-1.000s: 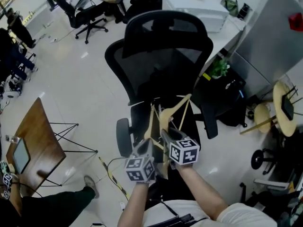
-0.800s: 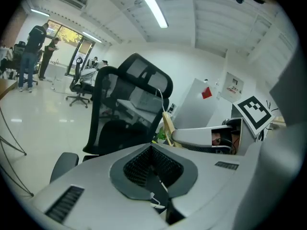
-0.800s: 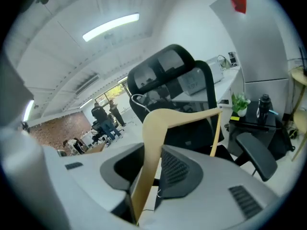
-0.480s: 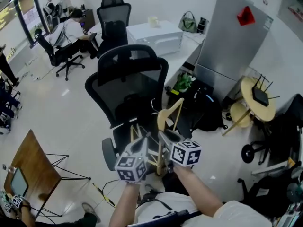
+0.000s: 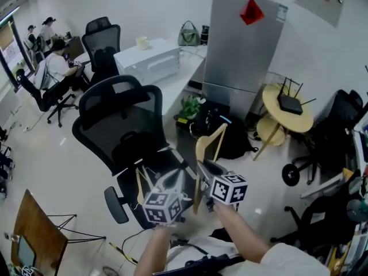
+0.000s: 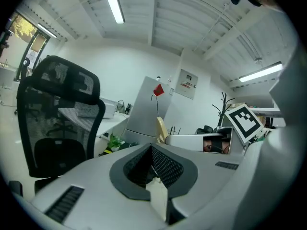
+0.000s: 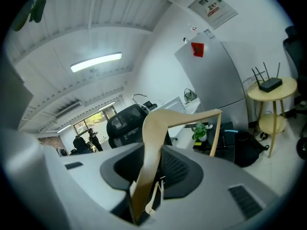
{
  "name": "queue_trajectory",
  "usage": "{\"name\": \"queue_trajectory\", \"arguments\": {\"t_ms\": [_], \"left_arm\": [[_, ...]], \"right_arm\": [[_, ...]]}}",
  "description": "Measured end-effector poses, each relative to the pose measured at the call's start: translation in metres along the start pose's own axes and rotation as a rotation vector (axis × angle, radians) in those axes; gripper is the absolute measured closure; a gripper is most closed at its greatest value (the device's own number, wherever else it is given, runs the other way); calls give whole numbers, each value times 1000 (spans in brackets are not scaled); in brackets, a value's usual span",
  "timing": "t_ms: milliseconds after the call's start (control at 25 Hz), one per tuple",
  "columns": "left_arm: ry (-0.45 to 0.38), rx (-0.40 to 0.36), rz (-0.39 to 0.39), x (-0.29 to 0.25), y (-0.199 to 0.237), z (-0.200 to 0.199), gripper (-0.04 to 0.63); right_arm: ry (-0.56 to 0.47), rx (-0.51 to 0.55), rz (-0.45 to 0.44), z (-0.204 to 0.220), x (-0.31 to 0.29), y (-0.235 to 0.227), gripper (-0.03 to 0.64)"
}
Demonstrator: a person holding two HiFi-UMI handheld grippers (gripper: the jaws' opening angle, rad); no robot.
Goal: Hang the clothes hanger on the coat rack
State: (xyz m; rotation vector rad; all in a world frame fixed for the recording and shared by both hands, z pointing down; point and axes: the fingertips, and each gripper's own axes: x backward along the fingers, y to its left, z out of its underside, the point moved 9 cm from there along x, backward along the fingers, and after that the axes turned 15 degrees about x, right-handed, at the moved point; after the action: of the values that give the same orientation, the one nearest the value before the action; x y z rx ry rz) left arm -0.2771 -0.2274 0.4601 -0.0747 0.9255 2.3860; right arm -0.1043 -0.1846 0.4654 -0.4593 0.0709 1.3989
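Wooden hanger (image 5: 210, 145) clamped in right gripper (image 5: 201, 174) and, at a pale end, in left gripper (image 5: 172, 180). Lifted off the chair (image 5: 115, 114) within the last second and swung toward the fridge (image 5: 244, 45). Carry begun, hanging not yet. Ahead-right of left gripper only: rack (image 6: 224, 104), not made out in head view.

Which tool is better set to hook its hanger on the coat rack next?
Right, likely: the right tool holds the tall hanger upright, hook clear; the left tool's low hanger tilts.
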Motion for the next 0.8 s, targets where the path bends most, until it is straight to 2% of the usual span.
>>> {"name": "queue_trajectory", "arguments": {"t_ms": [440,800], "left_arm": [[79,-47,134,-139,-135,32,603],[163,-94,258,-253,-255,82,603]], "right_arm": [[-64,-72,159,-29,106,-174,485],[-136,-133,275,-39,204,-310,485]]}}
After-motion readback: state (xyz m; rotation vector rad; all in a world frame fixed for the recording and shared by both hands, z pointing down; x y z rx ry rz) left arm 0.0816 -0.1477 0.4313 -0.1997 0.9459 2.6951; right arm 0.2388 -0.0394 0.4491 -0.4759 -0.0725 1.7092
